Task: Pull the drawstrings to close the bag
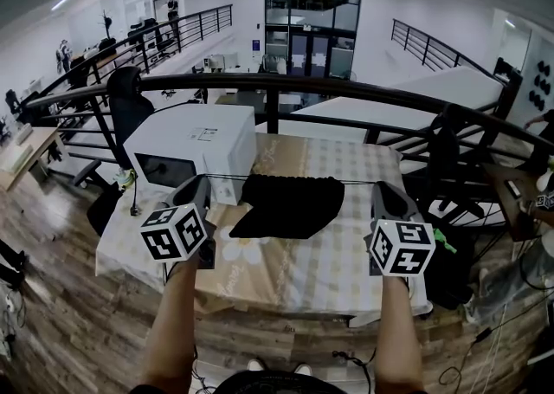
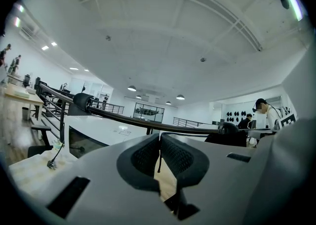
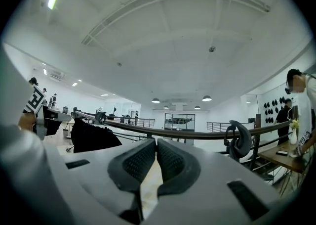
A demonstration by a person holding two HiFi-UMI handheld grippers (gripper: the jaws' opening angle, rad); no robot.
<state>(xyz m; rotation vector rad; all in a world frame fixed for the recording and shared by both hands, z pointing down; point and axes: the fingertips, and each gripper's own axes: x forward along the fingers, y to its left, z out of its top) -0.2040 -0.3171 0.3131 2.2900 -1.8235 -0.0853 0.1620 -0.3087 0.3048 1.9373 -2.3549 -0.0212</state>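
Note:
A black drawstring bag [image 1: 287,204] lies at the middle of the table. Its thin drawstring [image 1: 227,178] runs taut and level to both sides. My left gripper [image 1: 201,184] is left of the bag, shut on the cord, which shows as a dark line [image 2: 159,157] between the pads of the left gripper [image 2: 159,142]. On the bag's other side my right gripper [image 1: 382,188] is shut where the drawstring ends. In the right gripper view the jaws of the right gripper [image 3: 156,150] are pressed together, the bag [image 3: 94,137] is at the left, and the cord between the pads is hard to make out.
A white microwave [image 1: 195,145] stands on the table's [image 1: 346,262] back left, close to my left gripper. A black railing [image 1: 346,87] runs behind the table. A black chair [image 1: 441,154] is at the right. A person [image 3: 297,105] stands at the far right.

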